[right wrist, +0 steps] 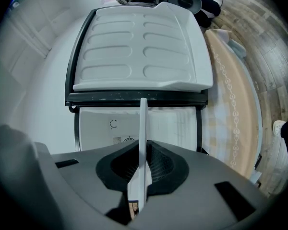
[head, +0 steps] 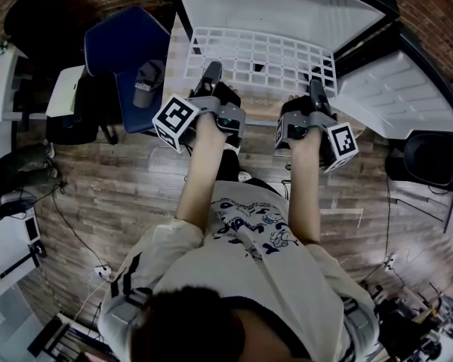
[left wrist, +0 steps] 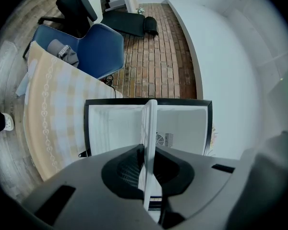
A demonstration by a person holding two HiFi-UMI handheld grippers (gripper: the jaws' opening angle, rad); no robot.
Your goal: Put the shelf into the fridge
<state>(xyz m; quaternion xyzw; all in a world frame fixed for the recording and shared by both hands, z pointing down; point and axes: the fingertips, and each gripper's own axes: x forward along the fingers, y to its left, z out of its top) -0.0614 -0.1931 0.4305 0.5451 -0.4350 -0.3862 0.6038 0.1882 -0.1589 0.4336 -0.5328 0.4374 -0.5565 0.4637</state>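
The person is holding the white wire shelf point(head: 260, 55) flat at 12 o'clock, just in front of the open fridge point(head: 287, 2). The left hand-held gripper point(head: 210, 78) is clamping the near edge of the shelf on its left part, and the right hand-held gripper point(head: 317, 89) is clamping the right part. The fridge door point(head: 396, 89) is standing open at 2 o'clock. A blue chair point(head: 128, 47) is standing at 10 o'clock.

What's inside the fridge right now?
Inside the fridge, white walls and a vent grille at the back show; no food is visible. The shelf, held edge-on, and the left gripper hide the middle strip and the nearer part.
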